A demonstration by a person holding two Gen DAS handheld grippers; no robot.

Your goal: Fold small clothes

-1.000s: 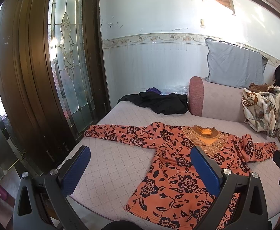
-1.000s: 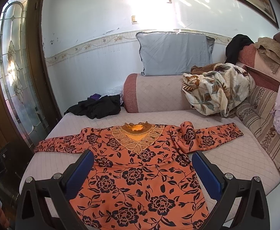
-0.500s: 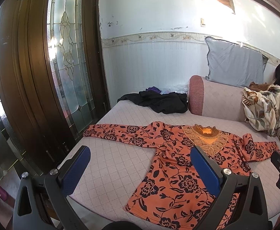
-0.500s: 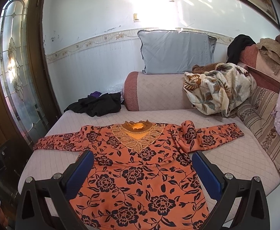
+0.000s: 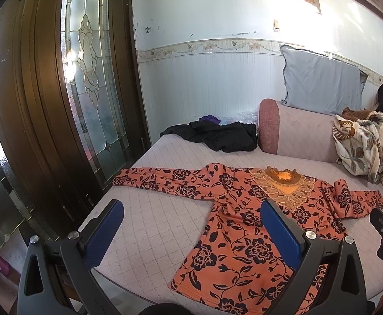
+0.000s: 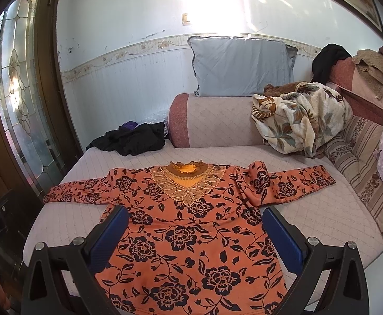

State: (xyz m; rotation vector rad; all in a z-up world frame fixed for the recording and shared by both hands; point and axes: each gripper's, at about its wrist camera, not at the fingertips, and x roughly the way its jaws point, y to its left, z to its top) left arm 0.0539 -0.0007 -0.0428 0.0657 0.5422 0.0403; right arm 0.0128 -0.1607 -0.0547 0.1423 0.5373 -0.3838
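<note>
An orange long-sleeved top with black flowers (image 5: 244, 225) (image 6: 191, 225) lies spread flat on the quilted bed (image 5: 152, 220), front up, with a lace collar (image 6: 187, 181) toward the far side. One sleeve (image 5: 154, 181) stretches straight out toward the door; the other sleeve (image 6: 291, 183) is partly bunched near the shoulder. My left gripper (image 5: 191, 225) hovers open above the bed's near edge, over the hem side by the door. My right gripper (image 6: 195, 228) hangs open above the top's lower half. Neither holds anything.
A black garment pile (image 5: 217, 136) lies at the bed's far corner. A bolster (image 6: 217, 120) with a grey pillow (image 6: 241, 65) and a floral blanket (image 6: 296, 120) line the back. A striped cushion (image 6: 370, 173) borders one side, a wood-and-glass door (image 5: 68, 105) the other.
Both grippers have drawn back and risen slightly, so the top sits a little lower and farther in view. The top itself has not moved.
</note>
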